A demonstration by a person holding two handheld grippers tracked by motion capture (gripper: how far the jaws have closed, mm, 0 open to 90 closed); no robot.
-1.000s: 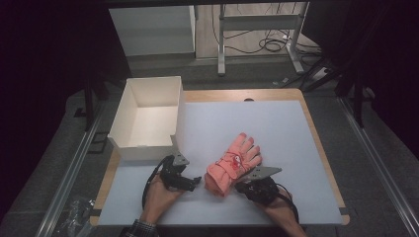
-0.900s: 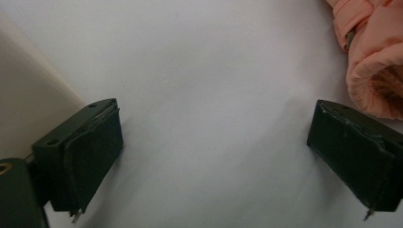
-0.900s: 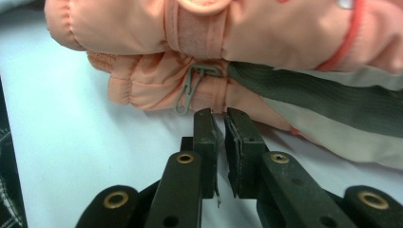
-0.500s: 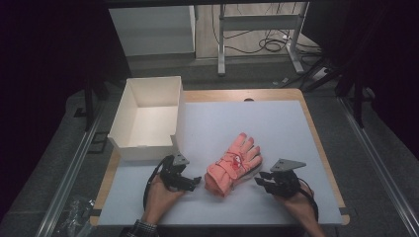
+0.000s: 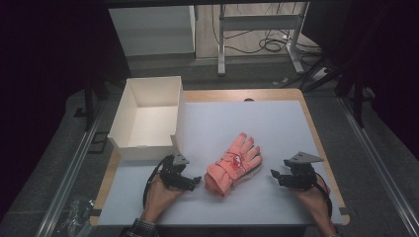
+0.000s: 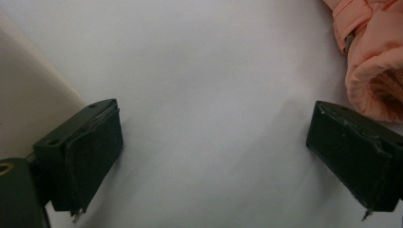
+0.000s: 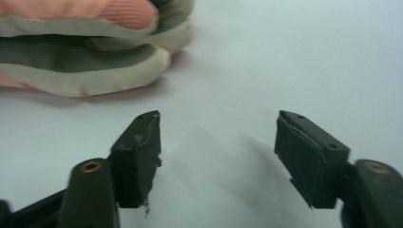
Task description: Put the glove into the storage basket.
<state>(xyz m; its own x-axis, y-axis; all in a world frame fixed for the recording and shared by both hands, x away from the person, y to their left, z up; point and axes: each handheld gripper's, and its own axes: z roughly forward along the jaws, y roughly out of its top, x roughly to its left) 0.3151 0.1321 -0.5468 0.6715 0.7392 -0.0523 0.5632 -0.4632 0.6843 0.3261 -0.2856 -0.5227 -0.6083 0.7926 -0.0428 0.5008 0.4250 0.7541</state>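
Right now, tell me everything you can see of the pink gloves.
The gloves are a salmon-pink padded pair, stacked one on the other, lying flat on the white table. Their fingers point up and right in the high view, toward the table's far side, and the cuffs lie toward the near edge. A small red tag or cord sits on the back. The right gripper view shows grey ribbed palm fabric with pale edging between the layers. The left gripper view shows an open cuff. Neither gripper touches them; only the table does.
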